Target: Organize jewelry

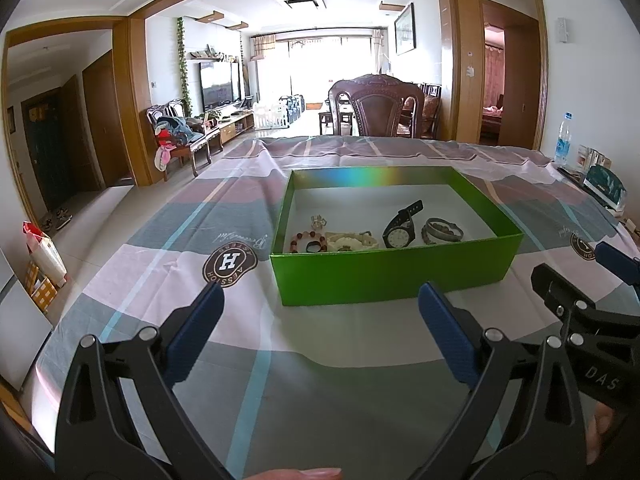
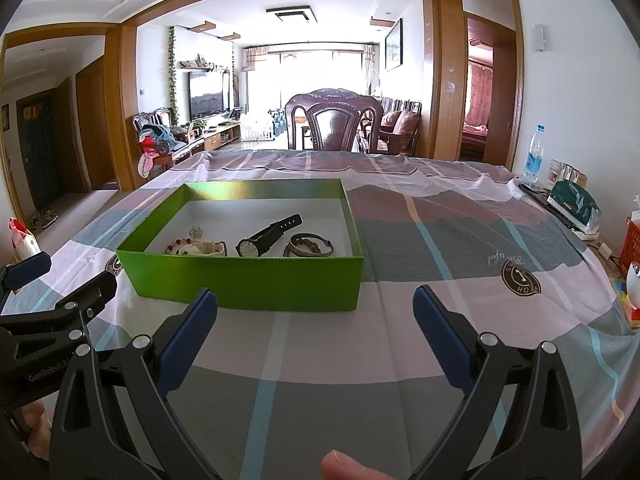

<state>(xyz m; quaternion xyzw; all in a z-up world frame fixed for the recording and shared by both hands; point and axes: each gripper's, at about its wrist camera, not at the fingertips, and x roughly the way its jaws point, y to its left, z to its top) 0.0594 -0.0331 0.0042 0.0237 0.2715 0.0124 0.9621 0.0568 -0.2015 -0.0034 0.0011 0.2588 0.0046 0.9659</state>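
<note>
Blue-padded left gripper [image 1: 320, 336] and right gripper [image 2: 316, 336] hung spread and empty over the checked tablecloth [image 2: 440, 240], short of the open green cardboard box [image 1: 396, 272] holding a black wristwatch [image 1: 398, 228] and beaded bracelets [image 1: 304, 242], where a careless grab risked tangling neighbouring pieces.

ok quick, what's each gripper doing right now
left gripper: open, holding nothing.
right gripper: open, holding nothing.
</note>
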